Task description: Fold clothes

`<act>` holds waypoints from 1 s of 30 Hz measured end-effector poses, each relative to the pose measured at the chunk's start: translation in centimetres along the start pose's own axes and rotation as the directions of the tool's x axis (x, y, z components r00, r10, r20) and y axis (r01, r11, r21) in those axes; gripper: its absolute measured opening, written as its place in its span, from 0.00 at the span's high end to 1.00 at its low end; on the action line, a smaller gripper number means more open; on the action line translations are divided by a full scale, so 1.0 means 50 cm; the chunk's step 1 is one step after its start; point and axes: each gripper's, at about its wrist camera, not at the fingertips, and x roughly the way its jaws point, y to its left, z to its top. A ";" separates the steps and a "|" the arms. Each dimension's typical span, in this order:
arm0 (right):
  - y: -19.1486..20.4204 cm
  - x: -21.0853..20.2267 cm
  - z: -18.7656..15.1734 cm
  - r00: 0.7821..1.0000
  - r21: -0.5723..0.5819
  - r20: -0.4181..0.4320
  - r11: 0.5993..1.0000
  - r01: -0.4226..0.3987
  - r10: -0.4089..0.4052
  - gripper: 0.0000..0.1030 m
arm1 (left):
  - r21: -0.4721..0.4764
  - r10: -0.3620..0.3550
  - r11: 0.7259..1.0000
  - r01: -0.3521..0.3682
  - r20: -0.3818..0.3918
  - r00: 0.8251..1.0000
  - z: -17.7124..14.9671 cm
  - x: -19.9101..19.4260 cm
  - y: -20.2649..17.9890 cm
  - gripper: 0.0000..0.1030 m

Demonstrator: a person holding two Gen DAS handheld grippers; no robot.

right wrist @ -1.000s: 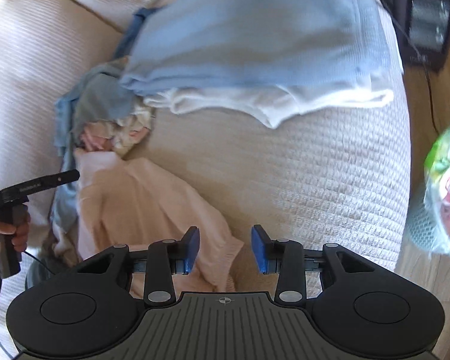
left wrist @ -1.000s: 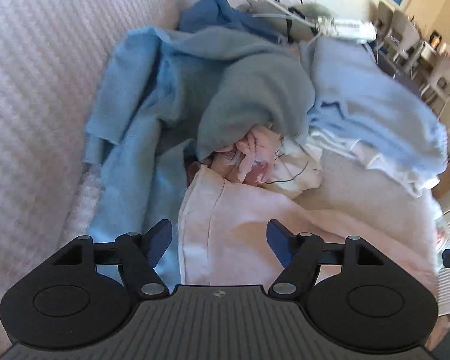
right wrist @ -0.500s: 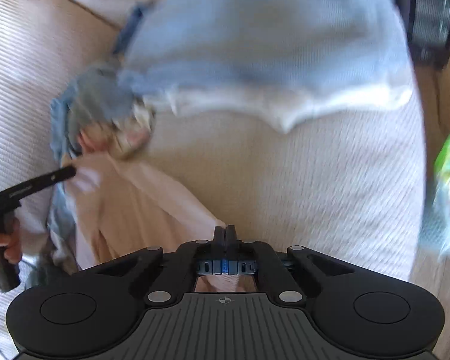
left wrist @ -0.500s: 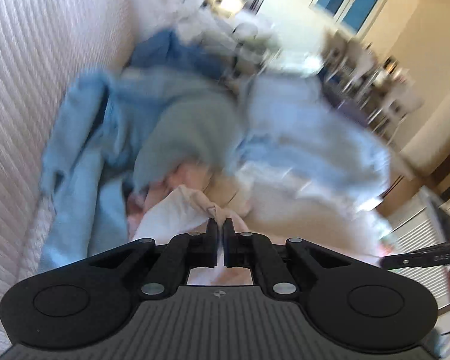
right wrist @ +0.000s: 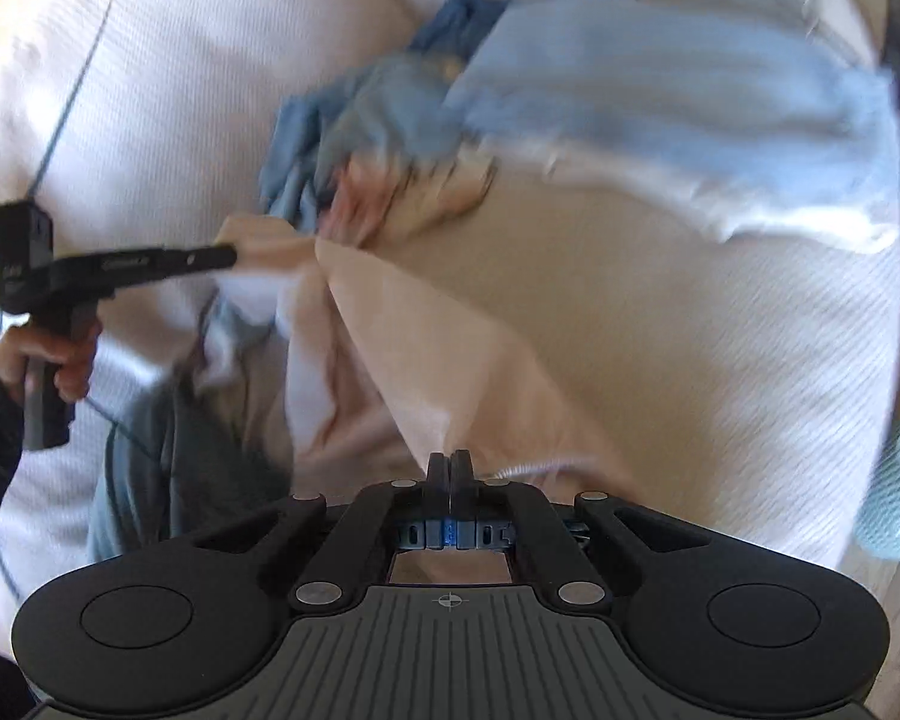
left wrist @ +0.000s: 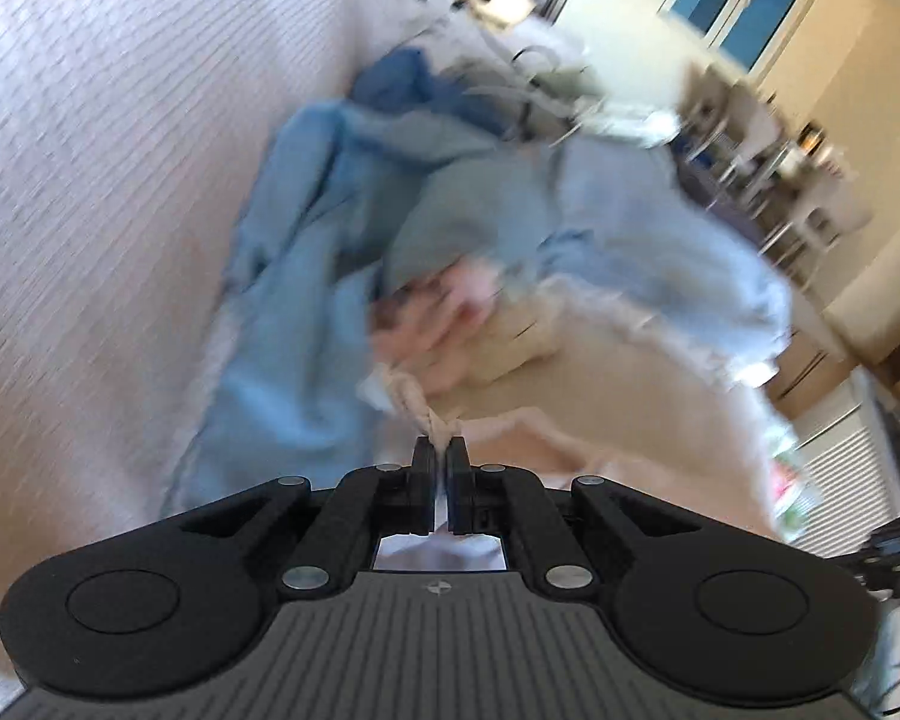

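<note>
The right gripper [right wrist: 450, 461] is pinched tight on one corner of the pink cloth [right wrist: 426, 360], by the sofa's [right wrist: 660, 330] front edge. From there the cloth runs taut, up and left, to the left gripper [left wrist: 441, 450], likewise clamped on the other corner, nearer the backrest. So the held edge is the long axis, strung between both claws; each is equally placed. Beyond, the blue pile [right wrist: 660, 96] lies toward the sofa's far end.

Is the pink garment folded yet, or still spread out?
Not folded. The pink garment hangs stretched between the left gripper and right gripper, each shut on a corner.
</note>
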 end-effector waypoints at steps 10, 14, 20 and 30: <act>0.001 0.011 -0.002 0.994 0.039 -0.098 0.999 -0.036 0.040 0.91 | -0.024 0.018 1.000 -0.019 -0.028 0.999 -0.015 0.010 0.043 0.97; -0.028 -0.029 0.004 1.000 0.099 -0.030 0.995 0.011 -0.008 0.88 | -0.021 0.017 1.000 -0.018 -0.035 0.999 -0.018 0.018 0.044 0.97; -0.047 -0.003 0.008 0.997 0.154 -0.071 0.988 0.027 -0.016 0.79 | -0.030 0.007 1.000 -0.008 -0.029 1.000 -0.022 0.015 0.045 0.96; -0.033 0.060 0.014 0.992 0.157 -0.130 0.987 0.022 -0.001 0.90 | -0.014 -0.002 1.000 0.002 -0.009 1.000 -0.019 0.006 0.038 0.96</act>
